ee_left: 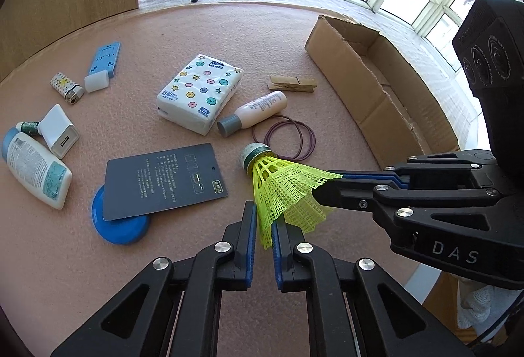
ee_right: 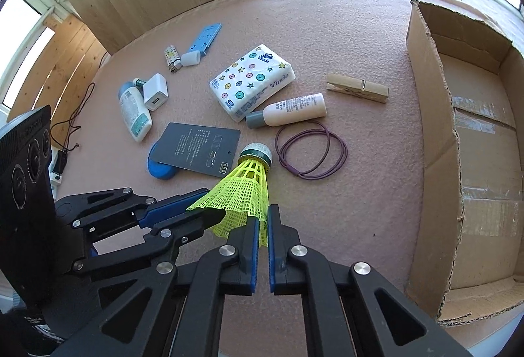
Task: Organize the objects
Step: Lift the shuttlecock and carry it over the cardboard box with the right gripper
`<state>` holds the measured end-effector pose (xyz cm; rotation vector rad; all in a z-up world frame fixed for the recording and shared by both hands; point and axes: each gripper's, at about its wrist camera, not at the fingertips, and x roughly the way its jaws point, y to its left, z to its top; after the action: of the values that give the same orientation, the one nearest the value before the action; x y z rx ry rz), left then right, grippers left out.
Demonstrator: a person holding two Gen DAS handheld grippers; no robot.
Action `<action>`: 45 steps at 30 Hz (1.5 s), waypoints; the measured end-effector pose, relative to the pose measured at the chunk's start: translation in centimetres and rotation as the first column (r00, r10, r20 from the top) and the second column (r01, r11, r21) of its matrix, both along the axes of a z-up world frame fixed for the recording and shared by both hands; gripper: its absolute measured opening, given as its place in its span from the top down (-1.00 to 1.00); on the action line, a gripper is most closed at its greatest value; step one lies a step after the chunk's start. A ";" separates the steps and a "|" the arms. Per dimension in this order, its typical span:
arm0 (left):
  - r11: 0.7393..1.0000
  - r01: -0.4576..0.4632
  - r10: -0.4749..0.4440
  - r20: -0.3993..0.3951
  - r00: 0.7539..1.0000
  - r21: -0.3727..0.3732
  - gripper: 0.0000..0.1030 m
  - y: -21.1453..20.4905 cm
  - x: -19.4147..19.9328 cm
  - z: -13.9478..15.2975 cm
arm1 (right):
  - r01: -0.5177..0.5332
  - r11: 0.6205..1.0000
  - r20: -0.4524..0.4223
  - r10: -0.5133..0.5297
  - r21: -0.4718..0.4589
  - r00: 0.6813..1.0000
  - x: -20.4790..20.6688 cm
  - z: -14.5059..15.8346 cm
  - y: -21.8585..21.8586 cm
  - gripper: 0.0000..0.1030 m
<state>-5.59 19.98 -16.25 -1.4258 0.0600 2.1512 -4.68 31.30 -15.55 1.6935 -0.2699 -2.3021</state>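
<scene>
Two grippers, left [ee_left: 263, 226] and right [ee_right: 263, 226], are clamped shut on opposite edges of the shuttlecock [ee_left: 278, 186] skirt, held above the mat [ee_left: 196, 29] beside the box [ee_right: 475, 127], where the thin mesh could be torn if pulled apart.

The dark card [ee_left: 162, 181] covers most of the blue disc [ee_left: 121, 226]; its small print is perhaps too fine to read.

both tools angled downward, left tool [ee_left: 263, 216] and right tool [ee_right: 263, 219] clamped tight
</scene>
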 end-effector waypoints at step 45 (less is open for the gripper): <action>0.975 0.186 -0.168 -0.152 0.974 0.117 -0.04 15.5 0.2 9.0 | 0.332 0.940 -0.214 -0.310 0.077 0.926 5.7 9.1 17.1 -0.20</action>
<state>-5.40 35.52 -7.27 -1.1483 0.0942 2.0653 0.98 48.36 -6.44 1.5471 -0.4120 -2.7522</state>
